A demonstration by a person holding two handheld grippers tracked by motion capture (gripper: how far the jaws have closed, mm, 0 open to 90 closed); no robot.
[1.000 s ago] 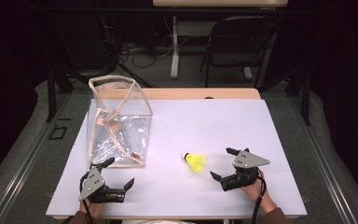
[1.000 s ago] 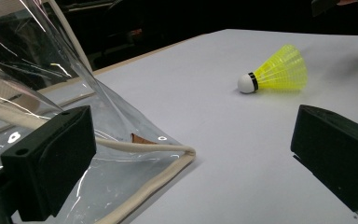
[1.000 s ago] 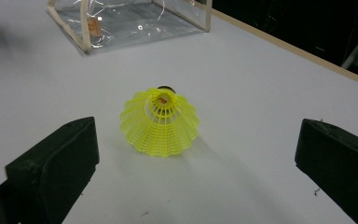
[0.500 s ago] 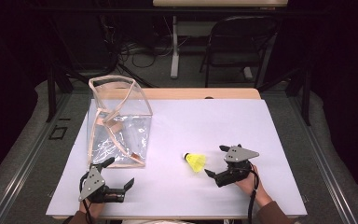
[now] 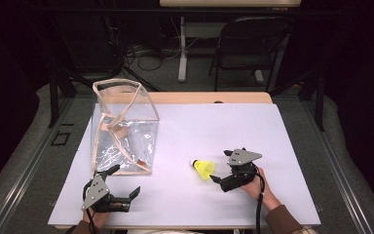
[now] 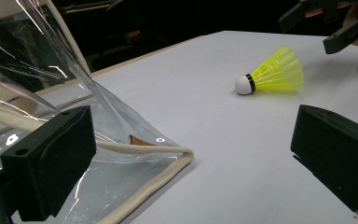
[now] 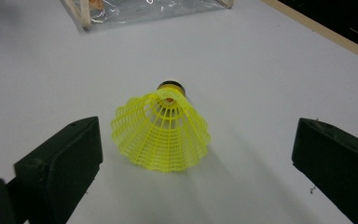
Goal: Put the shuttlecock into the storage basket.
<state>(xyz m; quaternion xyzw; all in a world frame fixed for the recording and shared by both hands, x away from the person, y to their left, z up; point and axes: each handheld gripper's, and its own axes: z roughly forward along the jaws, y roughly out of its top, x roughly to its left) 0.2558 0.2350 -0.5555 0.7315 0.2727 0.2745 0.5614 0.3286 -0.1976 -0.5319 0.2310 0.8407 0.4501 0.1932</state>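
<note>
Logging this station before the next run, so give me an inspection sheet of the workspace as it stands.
Surface: white table top, wooden strip along the far edge.
Job's things: yellow shuttlecock lying on its side, white cork pointing away from the right gripper; clear plastic bag with cream trim, standing open at far left.
Clutter: nothing seen.
Grippers: right gripper open, jaws either side of the skirt, not touching; left gripper open beside the bag's corner.
Cables: one trails from the right gripper; others on the floor beyond.
Surroundings: folding chair, table legs, dark room.
</note>
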